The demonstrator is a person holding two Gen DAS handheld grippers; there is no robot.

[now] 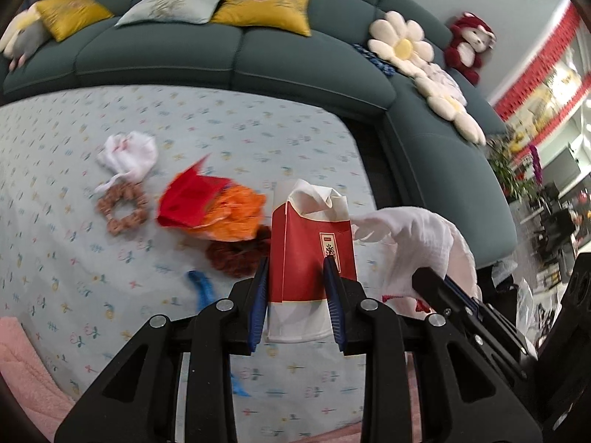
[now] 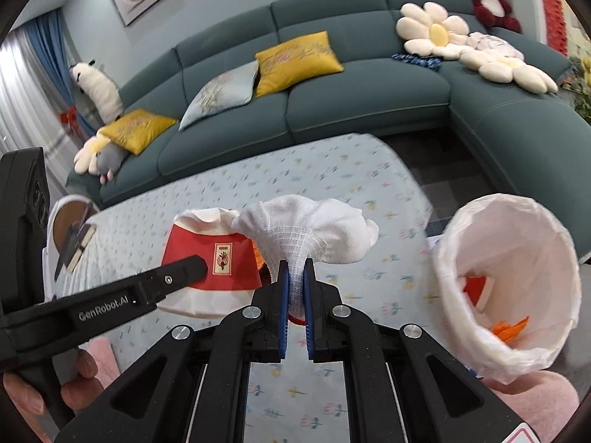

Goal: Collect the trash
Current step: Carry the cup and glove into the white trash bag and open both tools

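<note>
My left gripper [image 1: 297, 273] is shut on a red and white paper carton [image 1: 310, 251], held upright above the table; the same carton [image 2: 210, 258] shows at left in the right wrist view. My right gripper [image 2: 295, 269] is shut on a white knitted cloth [image 2: 306, 229], which bunches out above its pads; the cloth [image 1: 417, 243] also hangs to the right of the carton. On the flowered tablecloth [image 1: 110, 258] lie a red and orange wrapper heap [image 1: 214, 210], a white cloth pouch [image 1: 127, 155], a pink scrunchie [image 1: 122, 210], a brown-red scrunchie [image 1: 236, 254] and a blue scrap [image 1: 201, 288].
A white-lined trash bin [image 2: 509, 288] stands at right, tilted toward me, with orange and red scraps inside. A teal corner sofa [image 2: 369, 99] with cushions and plush toys runs behind the table. A pink towel [image 1: 22, 369] lies at the near left. A hand [image 2: 74, 387] holds the left gripper.
</note>
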